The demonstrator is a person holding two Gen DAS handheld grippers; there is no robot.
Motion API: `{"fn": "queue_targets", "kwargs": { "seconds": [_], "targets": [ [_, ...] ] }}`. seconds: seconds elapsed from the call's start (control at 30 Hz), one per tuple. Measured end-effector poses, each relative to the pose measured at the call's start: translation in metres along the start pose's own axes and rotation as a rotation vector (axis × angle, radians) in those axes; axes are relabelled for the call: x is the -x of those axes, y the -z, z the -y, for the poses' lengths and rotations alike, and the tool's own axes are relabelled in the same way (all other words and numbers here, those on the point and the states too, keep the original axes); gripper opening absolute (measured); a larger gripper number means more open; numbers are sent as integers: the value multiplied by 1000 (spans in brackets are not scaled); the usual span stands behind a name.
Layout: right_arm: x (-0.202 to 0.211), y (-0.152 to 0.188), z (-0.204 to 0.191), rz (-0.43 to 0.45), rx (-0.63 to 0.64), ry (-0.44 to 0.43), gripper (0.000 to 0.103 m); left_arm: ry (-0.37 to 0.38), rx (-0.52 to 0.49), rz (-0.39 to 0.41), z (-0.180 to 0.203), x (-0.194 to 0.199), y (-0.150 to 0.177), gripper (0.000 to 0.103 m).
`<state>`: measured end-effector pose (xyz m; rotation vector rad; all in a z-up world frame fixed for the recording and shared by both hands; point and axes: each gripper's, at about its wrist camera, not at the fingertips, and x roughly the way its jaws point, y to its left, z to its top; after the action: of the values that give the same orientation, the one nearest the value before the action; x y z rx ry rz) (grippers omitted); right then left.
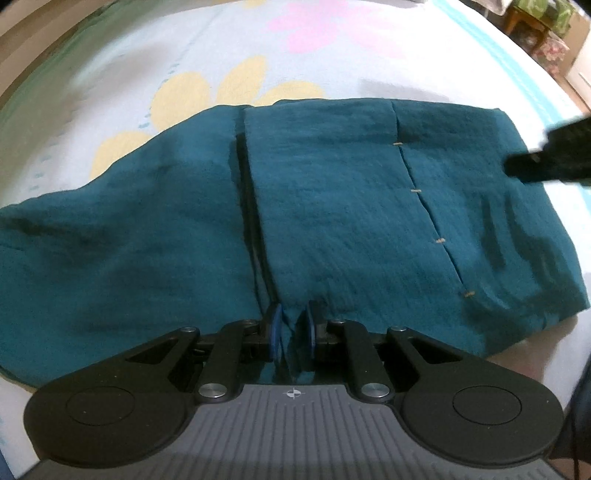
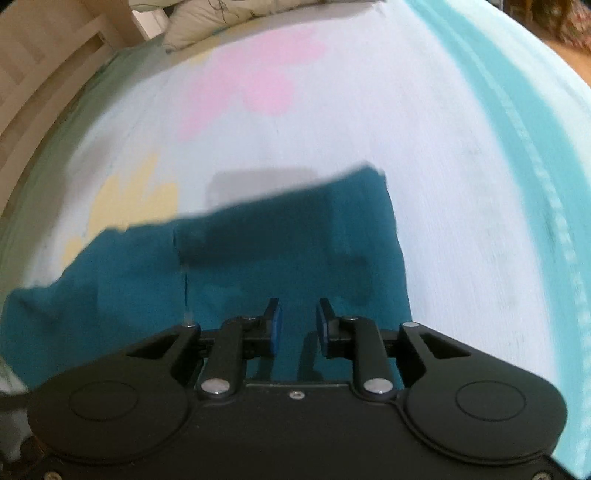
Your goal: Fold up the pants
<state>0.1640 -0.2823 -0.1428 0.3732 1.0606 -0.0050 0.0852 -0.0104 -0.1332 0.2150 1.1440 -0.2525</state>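
Teal pants [image 1: 332, 203] lie folded in layers on the bed sheet [image 1: 110, 66], with a seam of small tan stitches [image 1: 416, 191] running down the right part. My left gripper [image 1: 293, 326] is at the pants' near edge, its blue pads shut on a pinched fold of the teal cloth. In the right wrist view, my right gripper [image 2: 299, 325] hovers over the right end of the pants [image 2: 277, 258], blue pads apart, nothing pinched between them. A blurred black shape [image 1: 546, 155] at the right edge of the left wrist view is that gripper over the cloth.
The pale sheet carries a yellow flower print [image 1: 192, 92] and a pink one [image 2: 258, 85]. A turquoise stripe [image 2: 517, 129] runs along the bed's right side. A pillow [image 2: 221, 18] and wooden headboard [image 2: 44, 55] lie at the far end; furniture [image 1: 535, 26] stands beyond the bed.
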Motion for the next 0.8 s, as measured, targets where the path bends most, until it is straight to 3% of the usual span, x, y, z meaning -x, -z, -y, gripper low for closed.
{"fn": "queue_targets", "kwargs": {
  "seconds": [0.17,0.23,0.37,0.8],
  "targets": [
    [-45,-18,-9,-13,9,63,29,10,8,1,-2,-1,-1,15],
    [-53,-21,-6,-1,-5,78,17,16,9,2,-4,-1,0,15],
    [-43,-25,6,-7,-65,65,17,19,16,12,-6,-2,3,15],
    [-26,-13,16,18,-7,59,15,-50,3,43,8,1,12,14]
  ]
}}
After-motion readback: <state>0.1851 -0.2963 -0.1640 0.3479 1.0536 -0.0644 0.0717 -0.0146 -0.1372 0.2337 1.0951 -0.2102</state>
